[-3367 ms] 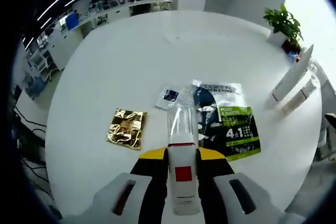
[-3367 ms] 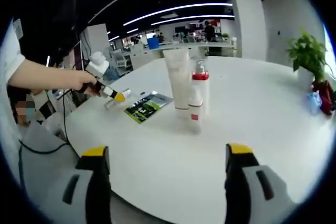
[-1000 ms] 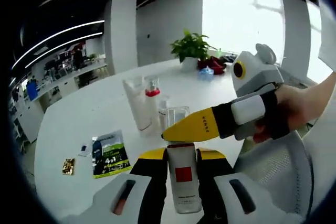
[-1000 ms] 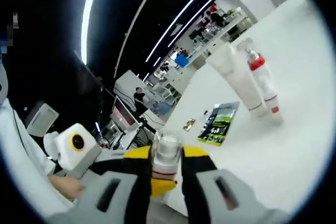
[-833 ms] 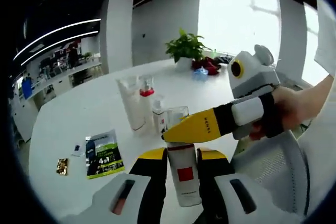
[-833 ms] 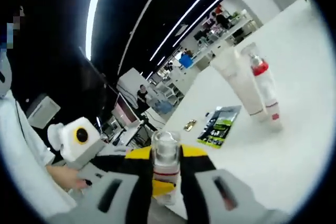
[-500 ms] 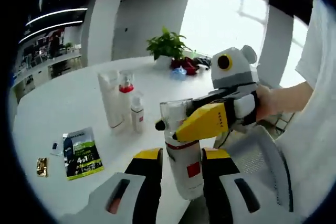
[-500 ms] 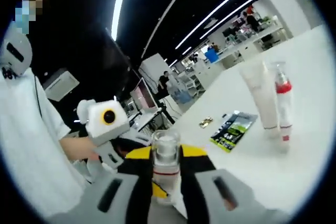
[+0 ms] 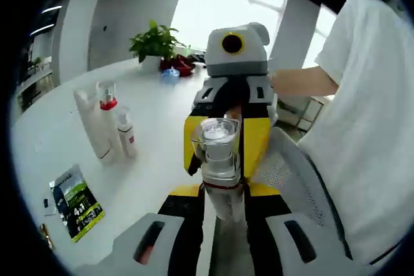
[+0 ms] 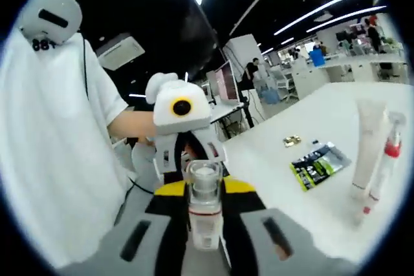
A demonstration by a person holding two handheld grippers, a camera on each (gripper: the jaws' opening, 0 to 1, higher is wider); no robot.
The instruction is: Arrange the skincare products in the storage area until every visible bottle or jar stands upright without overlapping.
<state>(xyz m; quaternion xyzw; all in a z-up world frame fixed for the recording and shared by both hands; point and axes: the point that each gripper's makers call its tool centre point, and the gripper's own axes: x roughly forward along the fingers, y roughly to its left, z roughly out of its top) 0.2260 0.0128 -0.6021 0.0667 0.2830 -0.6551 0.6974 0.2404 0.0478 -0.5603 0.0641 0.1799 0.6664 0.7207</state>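
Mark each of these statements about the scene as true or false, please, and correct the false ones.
1. Both grippers hold one bottle between them. True: the left gripper and the right gripper both clamp it.
2. The bottle stands on the table. False: it is held in the air.
3. A tube stands upright on the table. True.
4. The green sachet leans against the tube. False: it lies flat, apart from it.
5. The plant is beside the sachet. False: it stands at the far edge.

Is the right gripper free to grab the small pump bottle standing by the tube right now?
Probably not: the right gripper is shut on the clear-capped bottle, as is the left gripper. The small pump bottle stands off across the white table.
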